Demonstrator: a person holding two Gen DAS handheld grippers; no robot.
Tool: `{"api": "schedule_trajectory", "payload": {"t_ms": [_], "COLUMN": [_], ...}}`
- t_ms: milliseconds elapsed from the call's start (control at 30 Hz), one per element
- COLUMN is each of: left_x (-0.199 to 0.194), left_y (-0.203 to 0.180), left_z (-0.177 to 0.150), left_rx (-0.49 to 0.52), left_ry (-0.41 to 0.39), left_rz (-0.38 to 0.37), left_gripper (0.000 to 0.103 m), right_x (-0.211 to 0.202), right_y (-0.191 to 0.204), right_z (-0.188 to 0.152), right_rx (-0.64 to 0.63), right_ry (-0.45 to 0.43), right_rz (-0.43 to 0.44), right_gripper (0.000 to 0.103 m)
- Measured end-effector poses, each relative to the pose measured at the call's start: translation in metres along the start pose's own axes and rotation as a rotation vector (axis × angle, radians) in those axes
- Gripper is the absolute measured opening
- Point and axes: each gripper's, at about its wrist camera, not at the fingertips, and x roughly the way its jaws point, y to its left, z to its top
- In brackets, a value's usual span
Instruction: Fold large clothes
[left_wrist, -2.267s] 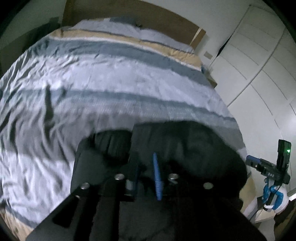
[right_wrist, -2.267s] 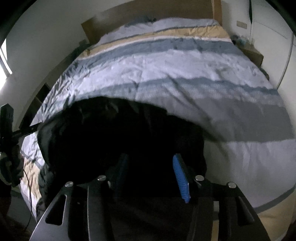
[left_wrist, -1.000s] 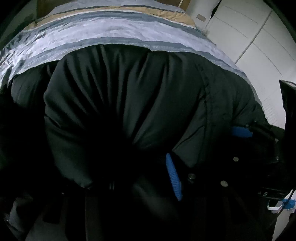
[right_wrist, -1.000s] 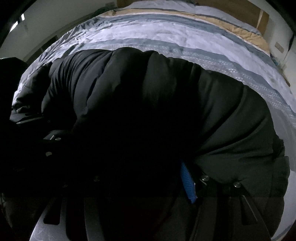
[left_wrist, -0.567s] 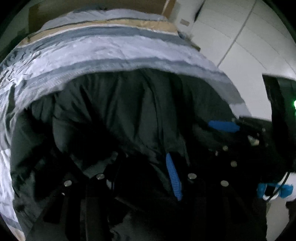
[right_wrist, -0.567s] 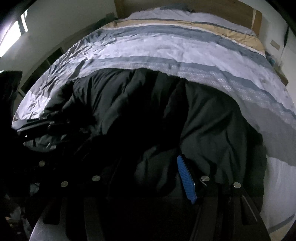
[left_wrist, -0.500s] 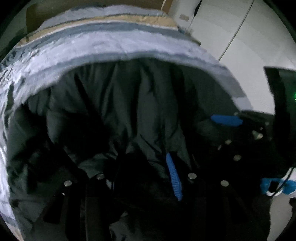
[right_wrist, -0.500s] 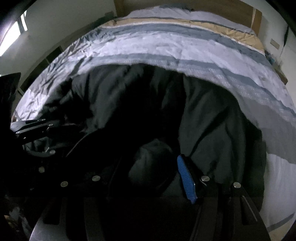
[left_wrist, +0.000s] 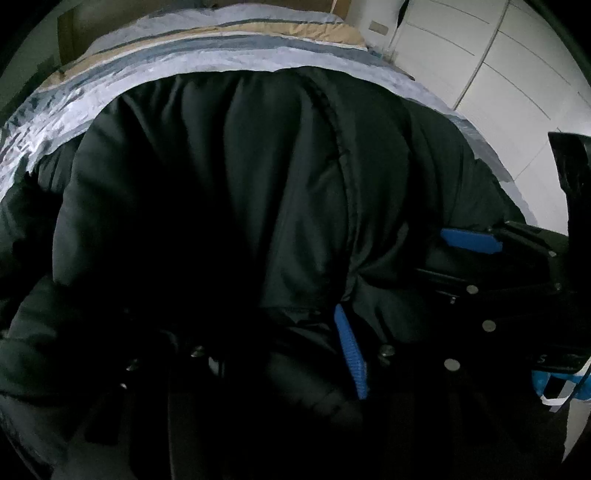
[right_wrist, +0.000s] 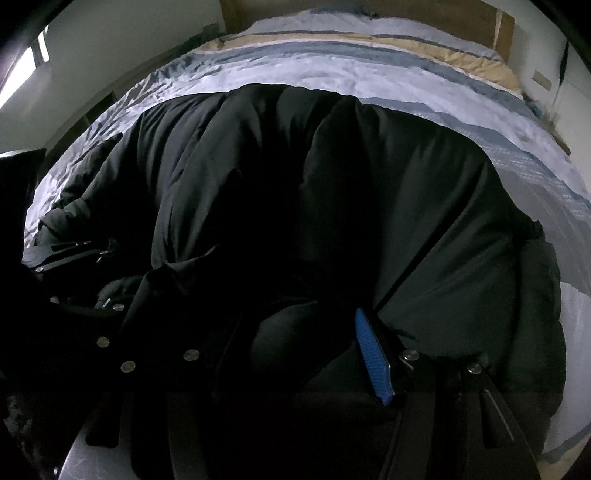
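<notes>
A big black puffy jacket (left_wrist: 240, 192) fills both views and lies spread over the striped duvet (left_wrist: 177, 62). My left gripper (left_wrist: 295, 350) is shut on a bunch of the jacket's near edge; one blue pad (left_wrist: 351, 354) shows, the other finger is buried in fabric. My right gripper (right_wrist: 314, 343) is shut on the jacket (right_wrist: 332, 184) too, with its blue pad (right_wrist: 371, 354) against a fold. The right gripper also shows at the right of the left wrist view (left_wrist: 476, 243), close beside the left one. The left gripper shows at the left of the right wrist view (right_wrist: 62, 254).
The bed's striped duvet (right_wrist: 369, 70) stretches beyond the jacket to a wooden headboard (right_wrist: 443, 14). White wardrobe doors (left_wrist: 498, 66) stand to the right of the bed. A wall and window (right_wrist: 33, 55) are at the left.
Both grippers have carried the jacket forward and down onto the bed. The jacket has spread out and now covers more of the duvet. Both stay shut on it.
</notes>
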Motion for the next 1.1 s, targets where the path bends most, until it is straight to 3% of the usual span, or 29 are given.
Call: {"api": "schedule_trajectory", "payload": {"t_ms": [200,433,667,1100], "left_x": [-0.009,-0.051,-0.111,-0.193], "left_y": [-0.006,-0.019,-0.05,-0.067], "left_z": [-0.002,-0.008,-0.018,-0.052], "left_rx": [0.011,0.015,0.058,0.073], "left_ry": [-0.012,-0.055,-0.085,-0.088], "left_rz": [0.042,0.071,0.079,0.098], "left_gripper": [0.046,0.047,0.047,0.048], "right_x": [0.005,-0.004,-0.063,-0.161], "right_y": [0.0,0.008,0.018,0.021], "right_z": [0.0,0.011,0.004,-0.033], "right_rx": [-0.011,-0.024,0.001,0.077], "right_ry": [-0.006,0.067,0.025,-0.016], "right_rz": [-0.02,-0.07,-0.081,-0.042], "right_gripper": [0.062,0.062,0.066,0.076]}}
